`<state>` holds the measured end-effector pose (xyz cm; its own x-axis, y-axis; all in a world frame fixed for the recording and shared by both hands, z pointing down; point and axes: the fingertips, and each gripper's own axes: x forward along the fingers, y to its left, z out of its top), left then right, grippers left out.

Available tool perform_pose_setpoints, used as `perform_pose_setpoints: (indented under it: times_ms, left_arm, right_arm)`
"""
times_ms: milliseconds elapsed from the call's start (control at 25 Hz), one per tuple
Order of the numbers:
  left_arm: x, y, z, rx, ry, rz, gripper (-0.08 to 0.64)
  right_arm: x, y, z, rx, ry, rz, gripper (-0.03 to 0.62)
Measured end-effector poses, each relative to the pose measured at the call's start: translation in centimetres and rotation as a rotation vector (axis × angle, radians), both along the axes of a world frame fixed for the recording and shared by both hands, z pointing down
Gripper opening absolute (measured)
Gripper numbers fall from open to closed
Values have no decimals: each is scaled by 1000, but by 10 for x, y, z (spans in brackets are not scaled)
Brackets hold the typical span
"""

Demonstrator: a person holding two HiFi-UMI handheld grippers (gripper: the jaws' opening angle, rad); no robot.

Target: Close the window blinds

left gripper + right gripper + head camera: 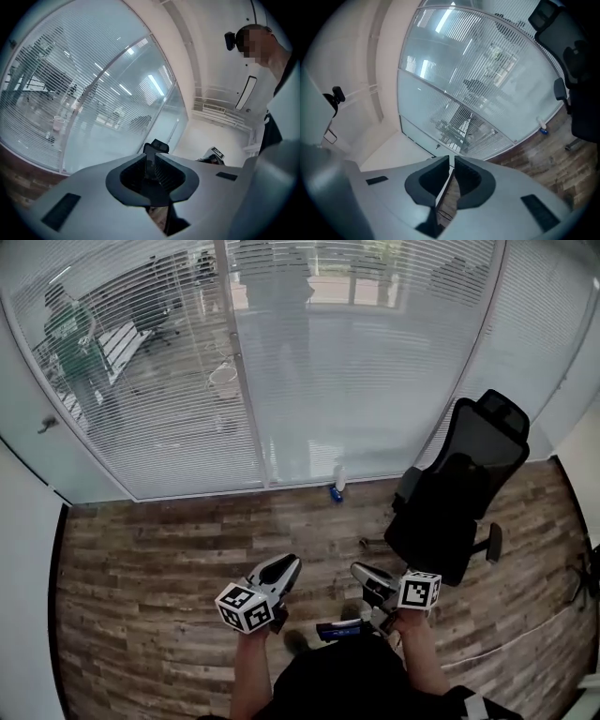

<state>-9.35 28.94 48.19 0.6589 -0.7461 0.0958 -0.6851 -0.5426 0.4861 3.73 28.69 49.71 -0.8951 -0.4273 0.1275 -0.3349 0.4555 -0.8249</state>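
Observation:
Slatted window blinds (178, 409) hang inside the glass wall across the room. The left panel's slats stand open enough to see through, and the panels to the right look more closed. The blinds also fill the left gripper view (42, 93) and the right gripper view (478, 93). My left gripper (284, 567) (151, 157) and right gripper (360, 571) (451, 161) are held low in front of the person's body. They point at the window and are well short of it. Each has its jaws drawn together to a thin slit with nothing between them.
A black office chair (459, 493) (581, 70) stands on the wood floor to the right, between me and the window. A small bottle (337, 486) (542, 127) sits at the foot of the glass. A person in green (75, 343) is behind the left panel. Cables (586, 577) lie at the far right.

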Motion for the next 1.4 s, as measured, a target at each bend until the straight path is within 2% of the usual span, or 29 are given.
perform_pose_setpoints:
  times_ms: [120, 280, 440, 520, 680, 920, 1080, 1400]
  left_arm:
    - [-3, 9, -9, 18, 13, -1, 63]
    - [-17, 20, -24, 33, 12, -43, 61]
    - [-23, 26, -49, 54, -22, -76, 58]
    - [-17, 23, -55, 60, -44, -84, 58]
    - [8, 31, -45, 1, -80, -67, 58]
    - [40, 23, -41, -27, -112, -21, 57]
    - [57, 20, -36, -40, -116, 17, 55]
    - [61, 17, -37, -42, -130, 20, 54]
  right_arm:
    - [-5, 1, -18, 59, 15, -18, 41]
    - [-21, 2, -39, 122, 16, -75, 41]
    - [-27, -1, -61, 159, -27, -103, 41]
    - [-20, -6, -59, 110, -75, -87, 41]
    - [3, 1, -40, 23, -121, -60, 41]
    - [32, -2, -38, 31, -144, -24, 41]
    - [48, -2, -26, -15, -166, 7, 41]
    - [46, -7, -29, -1, -180, -13, 41]
